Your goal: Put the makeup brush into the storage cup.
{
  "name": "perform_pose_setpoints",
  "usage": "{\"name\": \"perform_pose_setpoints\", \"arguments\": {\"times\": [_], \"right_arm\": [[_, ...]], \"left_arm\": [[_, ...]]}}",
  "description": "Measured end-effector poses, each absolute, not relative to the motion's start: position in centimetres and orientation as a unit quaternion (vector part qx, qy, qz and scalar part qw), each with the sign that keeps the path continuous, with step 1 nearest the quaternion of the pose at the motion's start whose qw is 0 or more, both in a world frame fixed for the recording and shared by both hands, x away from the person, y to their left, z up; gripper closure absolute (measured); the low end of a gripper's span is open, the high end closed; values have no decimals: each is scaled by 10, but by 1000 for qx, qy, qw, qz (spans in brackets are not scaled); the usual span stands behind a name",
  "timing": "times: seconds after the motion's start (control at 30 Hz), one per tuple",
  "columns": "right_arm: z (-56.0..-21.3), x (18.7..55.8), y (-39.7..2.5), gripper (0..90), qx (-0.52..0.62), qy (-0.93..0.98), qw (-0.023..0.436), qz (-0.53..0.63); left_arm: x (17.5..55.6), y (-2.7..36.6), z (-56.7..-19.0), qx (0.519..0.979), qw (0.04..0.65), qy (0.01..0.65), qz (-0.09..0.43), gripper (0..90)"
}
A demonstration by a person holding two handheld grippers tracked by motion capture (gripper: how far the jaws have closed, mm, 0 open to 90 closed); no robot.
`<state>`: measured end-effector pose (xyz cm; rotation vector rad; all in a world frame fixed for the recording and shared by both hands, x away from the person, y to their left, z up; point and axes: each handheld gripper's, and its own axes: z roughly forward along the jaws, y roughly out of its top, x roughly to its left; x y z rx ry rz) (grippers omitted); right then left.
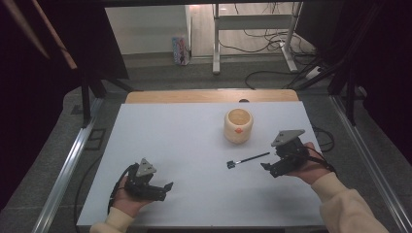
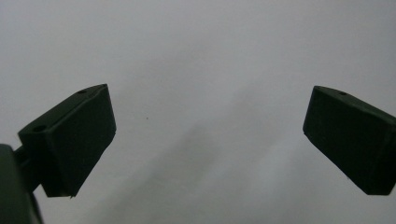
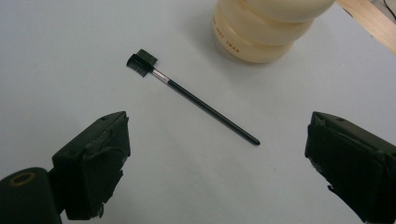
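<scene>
With its jaws spread wide and empty, the right gripper [image 3: 217, 158] should descend squarely over the brow brush [image 3: 191, 97] lying just ahead, straddling its thin handle.

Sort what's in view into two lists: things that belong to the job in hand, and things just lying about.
In the job:
small black brush
cream holder pot
right gripper, open, nearest the brush
left gripper, open

Lying about:
carton on the floor
cables
desk frame

Cream ribbed ceramic pot [image 3: 266, 32]: top cut off by right gripper view's upper edge; small lettering on side too small to read. Thin black brush [image 1: 247, 160]: bristle head too small to make out in high view.
</scene>
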<state>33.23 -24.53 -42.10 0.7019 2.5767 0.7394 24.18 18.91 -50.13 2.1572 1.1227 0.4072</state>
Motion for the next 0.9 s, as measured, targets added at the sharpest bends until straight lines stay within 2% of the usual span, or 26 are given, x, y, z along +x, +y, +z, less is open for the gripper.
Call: {"name": "perform_pose_setpoints", "arguments": {"times": [0.23,0.53,0.7,0.9], "right_arm": [[-421,343,-232,88,223,929,161,247],[-431,358,-223,159,176,947,159,216],[-435,364,-213,167,141,956,162,198],[-442,370,-205,213,111,967,138,182]], "left_arm": [[242,189,-502,824,333,432,150,33],[243,189,-502,826,331,431,150,33],[243,190,-503,826,329,432,150,33],[244,190,-503,826,328,433,150,33]]}}
